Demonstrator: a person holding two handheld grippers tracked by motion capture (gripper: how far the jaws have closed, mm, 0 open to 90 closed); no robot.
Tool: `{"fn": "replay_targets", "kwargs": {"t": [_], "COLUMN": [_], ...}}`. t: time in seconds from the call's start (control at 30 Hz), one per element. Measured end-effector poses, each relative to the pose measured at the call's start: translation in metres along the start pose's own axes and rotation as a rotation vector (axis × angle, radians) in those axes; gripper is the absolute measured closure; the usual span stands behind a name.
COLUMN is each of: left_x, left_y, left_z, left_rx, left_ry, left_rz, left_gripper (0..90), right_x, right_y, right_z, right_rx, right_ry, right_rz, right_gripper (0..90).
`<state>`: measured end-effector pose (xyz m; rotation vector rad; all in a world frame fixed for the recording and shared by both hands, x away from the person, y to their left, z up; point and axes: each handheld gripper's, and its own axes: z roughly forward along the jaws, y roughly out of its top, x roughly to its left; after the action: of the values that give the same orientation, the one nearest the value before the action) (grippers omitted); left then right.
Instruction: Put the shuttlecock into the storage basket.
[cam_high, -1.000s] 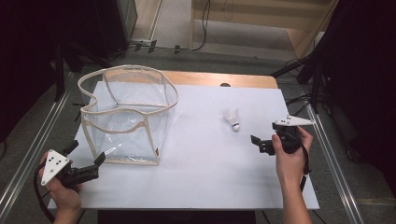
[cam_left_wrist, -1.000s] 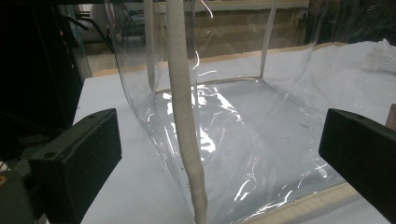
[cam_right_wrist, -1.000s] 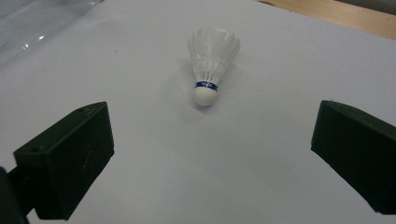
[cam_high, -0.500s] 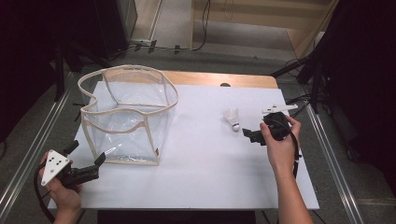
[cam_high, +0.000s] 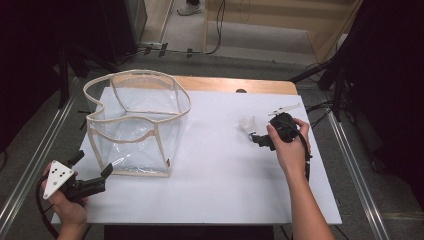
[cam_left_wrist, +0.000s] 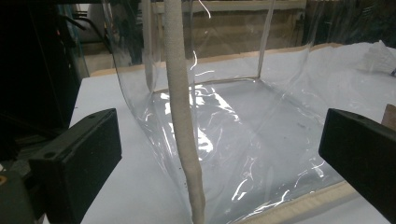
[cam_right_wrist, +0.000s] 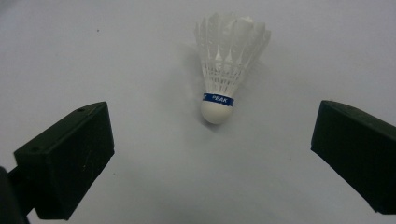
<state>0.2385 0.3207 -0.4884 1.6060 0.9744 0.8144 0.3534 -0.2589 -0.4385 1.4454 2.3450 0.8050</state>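
White feathers and a cork tip with a blue band marked the shuttlecock (cam_right_wrist: 223, 70), which lay on its side on the white table (cam_high: 220, 185), cork toward the right gripper (cam_right_wrist: 212, 154). That gripper's jaws stood wide apart and held nothing; the shuttlecock lay just beyond them, untouched. The left gripper (cam_high: 92, 169), at the table's near left corner, was likewise spread wide and empty, aimed at the cream-trimmed edge of the clear plastic bag (cam_high: 135, 125) just beside it.

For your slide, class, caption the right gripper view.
Open right tongs face a white shuttlecock lying on the white table.
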Motion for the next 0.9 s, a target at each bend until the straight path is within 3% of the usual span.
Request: {"fn": "replay_targets", "kwargs": {"t": [0.4, 0.43, 0.47, 0.5, 0.8, 0.83, 0.87, 0.9], "left_x": [-0.001, -0.001, -0.001, -0.001, -0.001, -0.001, -0.001, -0.001], "left_y": [0.0, 0.0, 0.0, 0.0, 0.0, 0.0, 0.0, 0.0], "left_z": [0.001, 0.001, 0.001, 0.001, 0.001, 0.001, 0.001, 0.002], "left_rx": [0.003, 0.003, 0.004, 0.004, 0.007, 0.01, 0.01, 0.011], "left_ry": [-0.005, -0.005, -0.006, -0.006, -0.008, -0.008, -0.008, -0.008], "left_rz": [0.007, 0.007, 0.007, 0.007, 0.008, 0.007, 0.007, 0.007], "left_gripper": [0.0, 0.0, 0.0, 0.0, 0.0, 0.0, 0.0, 0.0], "right_x": [0.005, 0.006, 0.006, 0.006, 0.002, 0.002, 0.002, 0.004], "right_y": [0.019, 0.019, 0.019, 0.02, 0.024, 0.025, 0.025, 0.026], "right_z": [0.024, 0.026, 0.026, 0.029, 0.044, 0.048, 0.048, 0.054], "right_rx": [0.104, 0.114, 0.114, 0.126, 0.17, 0.179, 0.179, 0.193], "right_ry": [-0.007, -0.022, -0.022, -0.055, -0.037, -0.035, -0.035, -0.078], "right_rz": [-0.023, -0.013, -0.013, -0.003, 0.026, 0.021, 0.021, 0.035], "right_gripper": [0.0, 5.5, 5.5, 11.7, 12.0, 19.2, 19.2, 25.6]}}
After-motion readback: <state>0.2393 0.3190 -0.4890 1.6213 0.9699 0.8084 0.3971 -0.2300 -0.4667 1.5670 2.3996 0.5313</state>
